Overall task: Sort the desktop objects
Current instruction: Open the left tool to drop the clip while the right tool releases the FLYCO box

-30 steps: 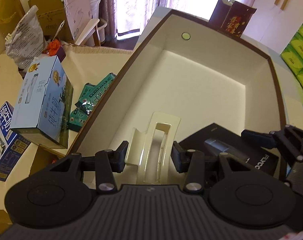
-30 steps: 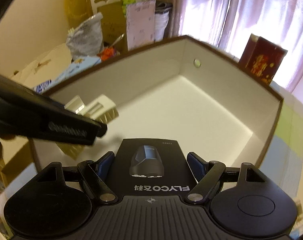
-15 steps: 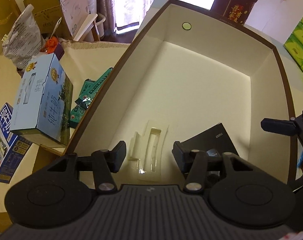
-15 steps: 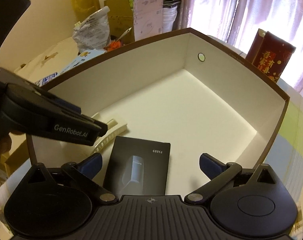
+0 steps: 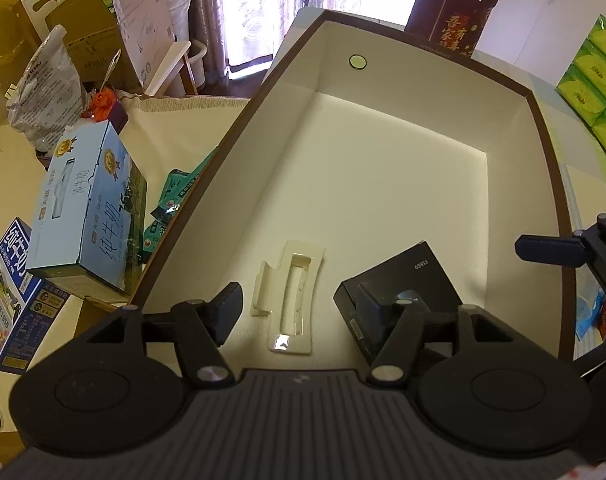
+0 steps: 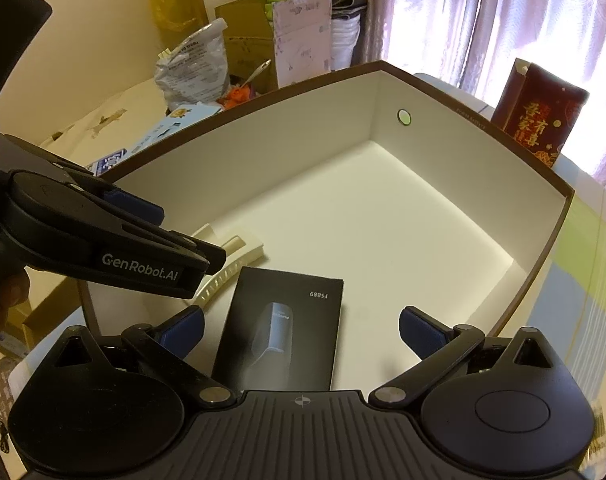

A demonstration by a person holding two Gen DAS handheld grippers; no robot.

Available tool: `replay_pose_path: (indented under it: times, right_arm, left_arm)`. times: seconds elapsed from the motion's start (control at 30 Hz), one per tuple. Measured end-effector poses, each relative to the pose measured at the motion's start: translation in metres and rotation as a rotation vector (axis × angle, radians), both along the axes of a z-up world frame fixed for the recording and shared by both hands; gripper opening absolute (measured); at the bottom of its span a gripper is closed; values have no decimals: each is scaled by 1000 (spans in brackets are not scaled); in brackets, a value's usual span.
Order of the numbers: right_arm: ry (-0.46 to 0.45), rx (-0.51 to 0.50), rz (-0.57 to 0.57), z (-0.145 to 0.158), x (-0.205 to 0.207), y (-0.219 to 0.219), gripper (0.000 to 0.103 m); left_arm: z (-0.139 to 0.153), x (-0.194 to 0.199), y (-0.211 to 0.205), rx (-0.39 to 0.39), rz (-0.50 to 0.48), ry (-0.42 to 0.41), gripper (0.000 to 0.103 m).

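A large brown-rimmed box (image 5: pixel 541 120) (image 6: pixel 559 216) with a white inside holds two things near its close end. A cream plastic tray piece (image 5: pixel 291 296) (image 6: pixel 239 252) lies flat on the box floor. Beside it, to the right, lies a black shaver box (image 5: pixel 407 280) (image 6: pixel 283 328) marked FS889. My left gripper (image 5: pixel 295 304) hovers open above the cream piece, apart from it. My right gripper (image 6: pixel 301 328) hangs open above the black box, holding nothing. The left gripper's body (image 6: pixel 103 240) hides part of the cream piece in the right wrist view.
Left of the box stand a blue milk carton (image 5: pixel 87 208), green packets (image 5: pixel 175 196) and a silver bag (image 5: pixel 43 92). A dark red gift bag (image 5: pixel 451 16) (image 6: pixel 539 116) stands behind the box. Green tissue packs (image 5: pixel 595 80) are stacked at the right.
Both grippers let go of their objects and opened wide. The cream piece and black box now lie on the box floor, and both grippers have pulled up and back.
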State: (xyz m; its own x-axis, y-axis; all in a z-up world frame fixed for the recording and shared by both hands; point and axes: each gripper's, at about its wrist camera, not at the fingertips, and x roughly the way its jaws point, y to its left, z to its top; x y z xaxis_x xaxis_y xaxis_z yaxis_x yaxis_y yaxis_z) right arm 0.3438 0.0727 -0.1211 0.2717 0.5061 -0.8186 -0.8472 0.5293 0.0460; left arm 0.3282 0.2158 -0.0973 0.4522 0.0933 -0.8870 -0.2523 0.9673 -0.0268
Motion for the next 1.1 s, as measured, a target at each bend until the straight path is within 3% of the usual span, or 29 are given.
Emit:
replay_pose_path:
  times: [0.27, 0.47, 0.63, 0.83, 1.1]
  right_arm:
    - [-14, 16, 3, 8, -7, -7, 101]
    - [-32, 50, 1, 22, -18, -19, 101]
    - [-41, 81, -1, 33, -28, -34, 101]
    - [-50, 115, -1, 46, -44, -57, 101]
    - [-54, 156, 13, 61, -65, -92, 101]
  left_arm:
    - [11, -13, -4, 17, 6, -23, 62]
    - [27, -26, -10, 40, 19, -55, 71]
    - [40, -41, -19, 48, 25, -85, 71]
    - [57, -68, -34, 61, 38, -125, 78]
    - [68, -111, -61, 75, 50, -138, 79]
